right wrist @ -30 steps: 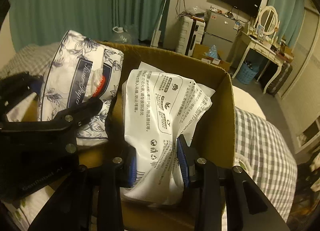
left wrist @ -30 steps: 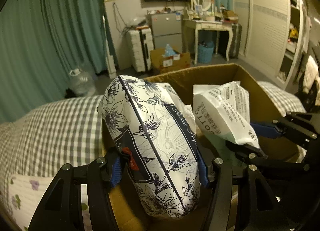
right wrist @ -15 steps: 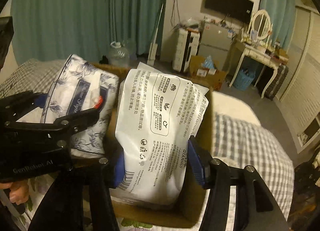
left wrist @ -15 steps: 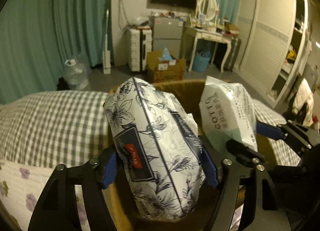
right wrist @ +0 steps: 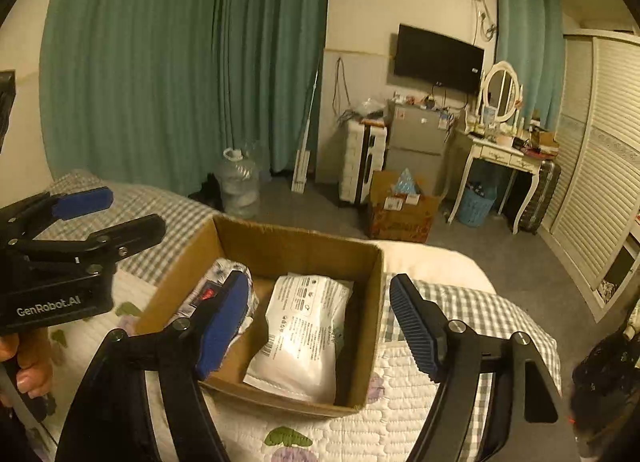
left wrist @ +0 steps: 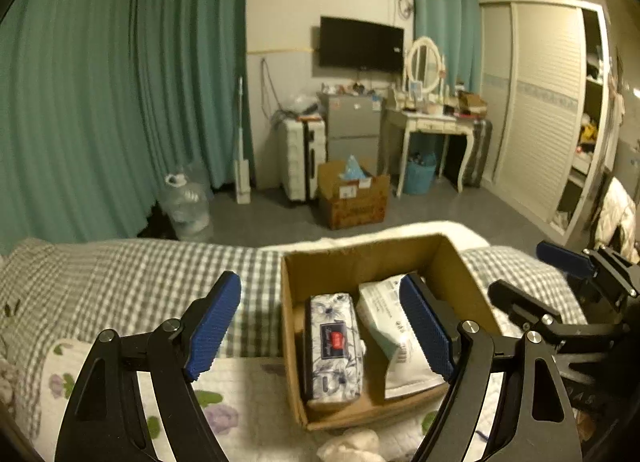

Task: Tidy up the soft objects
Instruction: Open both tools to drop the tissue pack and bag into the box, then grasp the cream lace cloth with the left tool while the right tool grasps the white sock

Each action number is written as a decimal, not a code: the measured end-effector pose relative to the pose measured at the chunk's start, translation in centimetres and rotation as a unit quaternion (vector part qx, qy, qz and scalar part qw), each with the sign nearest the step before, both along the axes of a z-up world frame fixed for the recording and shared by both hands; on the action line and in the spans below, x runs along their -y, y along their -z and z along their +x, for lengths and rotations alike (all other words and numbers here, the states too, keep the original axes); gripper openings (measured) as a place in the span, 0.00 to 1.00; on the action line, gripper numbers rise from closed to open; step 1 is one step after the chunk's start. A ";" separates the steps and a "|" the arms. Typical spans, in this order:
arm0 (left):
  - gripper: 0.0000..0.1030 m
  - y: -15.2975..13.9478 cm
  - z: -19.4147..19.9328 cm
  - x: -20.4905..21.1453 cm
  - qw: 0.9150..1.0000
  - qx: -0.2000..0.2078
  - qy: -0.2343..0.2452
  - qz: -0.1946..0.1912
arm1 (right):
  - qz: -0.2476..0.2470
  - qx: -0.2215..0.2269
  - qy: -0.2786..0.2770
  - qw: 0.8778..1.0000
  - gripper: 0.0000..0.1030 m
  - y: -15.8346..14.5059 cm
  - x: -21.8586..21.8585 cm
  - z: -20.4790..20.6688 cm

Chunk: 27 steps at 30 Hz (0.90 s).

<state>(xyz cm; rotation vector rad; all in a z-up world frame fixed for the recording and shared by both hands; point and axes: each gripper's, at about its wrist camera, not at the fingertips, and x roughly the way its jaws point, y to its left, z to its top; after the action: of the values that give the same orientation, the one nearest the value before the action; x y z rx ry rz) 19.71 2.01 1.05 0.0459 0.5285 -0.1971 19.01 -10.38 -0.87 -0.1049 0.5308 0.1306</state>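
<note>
Bedroom, dim warm light: teal curtains behind, bed with grey checked cover (left wrist: 132, 274) and a floral quilt (right wrist: 400, 402) in front. Open brown cardboard box (left wrist: 400, 258) sits on the bed. Inside, side by side and touching or nearly: floral-print soft tissue pack with red label (left wrist: 334, 346) on the left, white printed plastic pack of soft wipes (right wrist: 304, 326) on the right, leaning on the box wall. Left tool (left wrist: 320, 326) spread wide, empty, above the box. Right tool (right wrist: 316, 326) likewise released, holding nothing. Judgement: both packs light, squashy, film slick; they deform under pinch. Grip across the narrow middle of the body, not corners or seams. Small white soft lump (left wrist: 352, 446) lies on the quilt by the box's near edge; can't tell what it is.
</note>
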 end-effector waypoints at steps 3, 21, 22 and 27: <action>0.80 -1.4 -1.8 -0.8 1.000 0.016 -0.006 0.001 | 0.006 0.023 0.006 1.000 0.77 -1.8 0.3 -2.1; 1.00 -9.3 -13.4 -3.6 0.993 0.109 -0.026 -0.042 | 0.019 0.104 -0.013 0.994 1.00 -9.8 -0.6 -14.7; 1.00 -9.5 -13.9 -3.7 0.993 0.111 -0.027 -0.039 | 0.016 0.105 -0.013 0.994 1.00 -9.8 -0.7 -15.1; 1.00 -9.6 -15.4 -4.3 0.991 0.123 -0.026 -0.044 | 0.015 0.100 -0.007 0.995 1.00 -10.0 -0.8 -16.2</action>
<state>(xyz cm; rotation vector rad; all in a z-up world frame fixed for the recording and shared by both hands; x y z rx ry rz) 4.33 6.32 10.64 -0.0296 0.2749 -0.1607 2.86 -9.60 9.16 -0.0924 0.3277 0.1406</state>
